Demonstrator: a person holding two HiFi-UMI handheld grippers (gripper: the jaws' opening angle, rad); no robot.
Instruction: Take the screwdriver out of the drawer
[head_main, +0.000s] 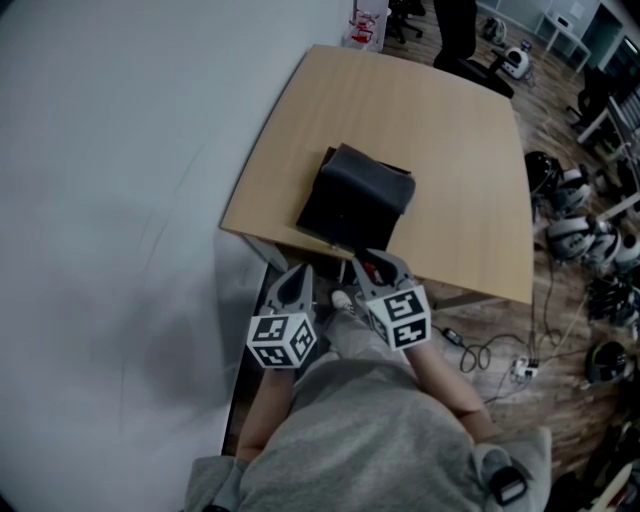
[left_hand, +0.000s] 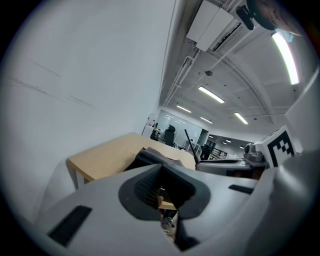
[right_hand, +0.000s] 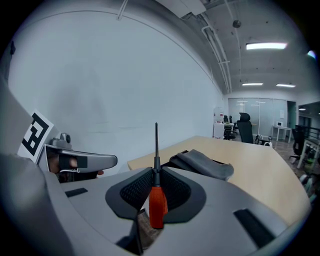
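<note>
The right gripper (right_hand: 155, 172) clamped the screwdriver (right_hand: 157, 202) by its red handle, shaft upright. The left gripper (left_hand: 161, 169) was closed and empty. Both were beside the table's (head_main: 450, 180) near edge.

- screwdriver (right_hand: 157, 202): red-orange handle, thin dark metal shaft.
- it is clamped between the jaws of the right gripper (right_hand: 155, 175), whose ribbed pads press on the handle's top, where the shaft begins.
- it stands upright: the shaft rises past the jaw tips, and the handle's butt hangs below the pads, toward the gripper's body.
</note>
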